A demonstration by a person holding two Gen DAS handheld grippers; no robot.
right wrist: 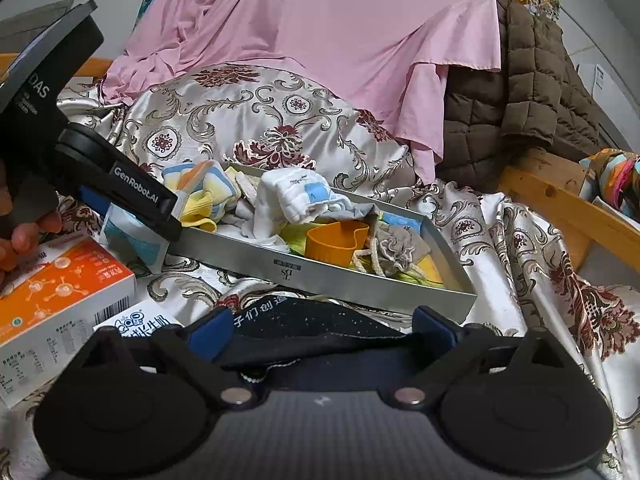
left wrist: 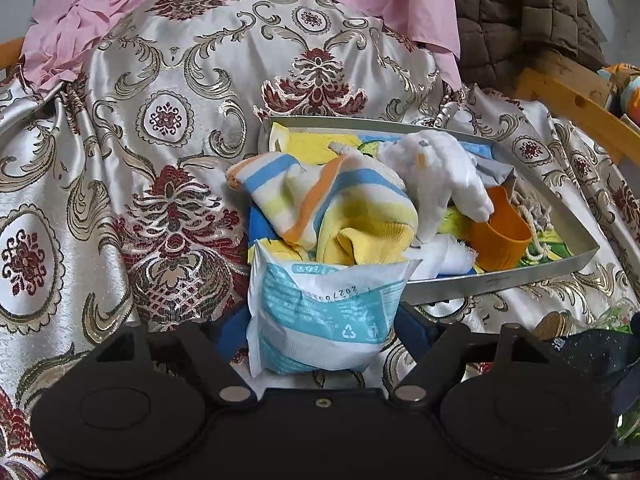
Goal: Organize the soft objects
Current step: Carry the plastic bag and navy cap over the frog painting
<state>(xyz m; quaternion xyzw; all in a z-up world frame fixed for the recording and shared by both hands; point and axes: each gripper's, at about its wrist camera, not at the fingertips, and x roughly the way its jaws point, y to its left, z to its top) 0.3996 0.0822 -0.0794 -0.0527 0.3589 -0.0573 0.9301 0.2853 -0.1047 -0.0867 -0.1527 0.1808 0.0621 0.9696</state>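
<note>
My left gripper (left wrist: 322, 330) is shut on a white and teal tissue pack (left wrist: 320, 312) and holds it at the near corner of a metal tray (left wrist: 500, 278). The tray holds a striped yellow, blue and orange sock (left wrist: 332, 204), a white plush toy (left wrist: 440, 172), an orange cup (left wrist: 500, 236) and a grey drawstring pouch (right wrist: 394, 246). In the right wrist view the left gripper (right wrist: 160, 216) shows at the tray's (right wrist: 360, 280) left end with the pack (right wrist: 132, 236). My right gripper (right wrist: 320, 330) stands open around a dark navy cloth (right wrist: 312, 320) lying in front of the tray.
Everything lies on a silver and maroon brocade bedspread (left wrist: 140, 140). A pink sheet (right wrist: 320, 40) and a brown quilted jacket (right wrist: 520, 100) lie behind. Wooden bed rails (right wrist: 568, 208) run along the right. An orange and white box (right wrist: 56, 292) and a milk carton (right wrist: 140, 320) lie at the left.
</note>
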